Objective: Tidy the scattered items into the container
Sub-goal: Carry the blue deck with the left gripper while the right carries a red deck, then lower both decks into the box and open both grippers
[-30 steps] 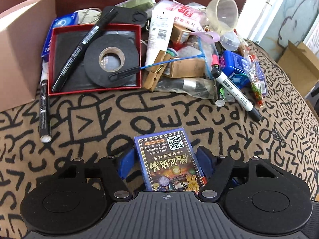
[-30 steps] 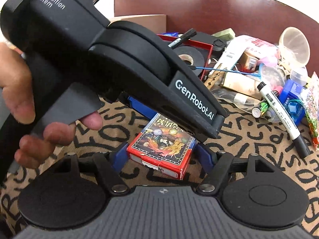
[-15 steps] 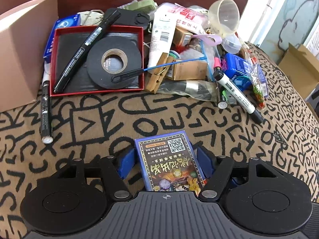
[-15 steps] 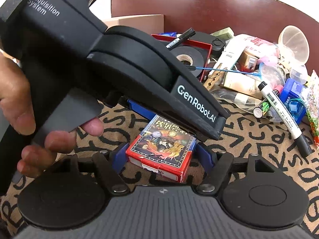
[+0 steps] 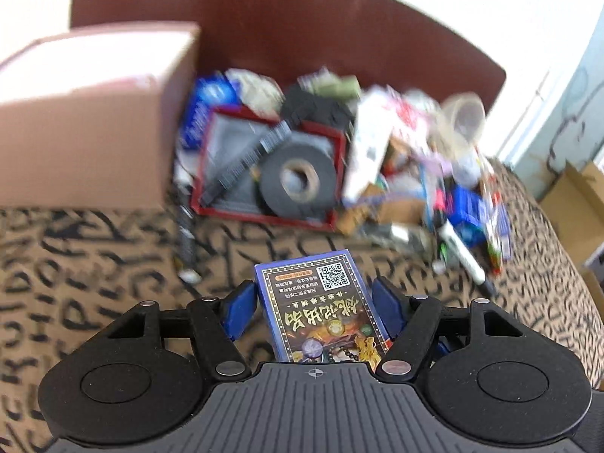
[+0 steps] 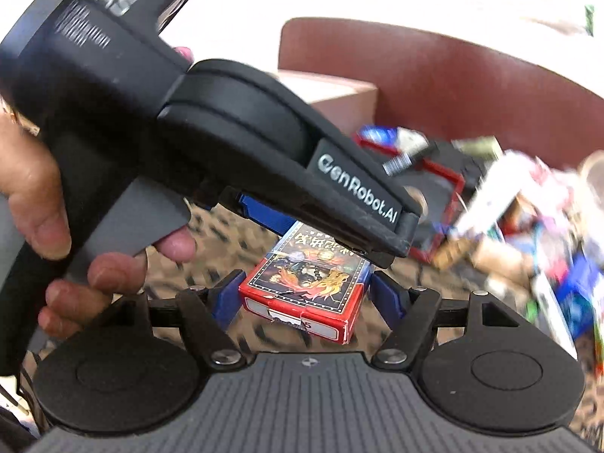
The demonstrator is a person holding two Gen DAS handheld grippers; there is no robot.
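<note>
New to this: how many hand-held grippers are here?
2. The left hand-held gripper reaches in from upper left in the right wrist view; the right hand-held gripper fills that view's bottom.

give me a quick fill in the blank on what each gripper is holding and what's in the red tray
1. The left gripper is shut on a ____ card box.
2. The right gripper grips a ____ card box.
3. Inside the red tray lies a roll of black ____.
4. Left of the tray stands a ____ box.

Missing words: blue; red; tape; cardboard
</note>
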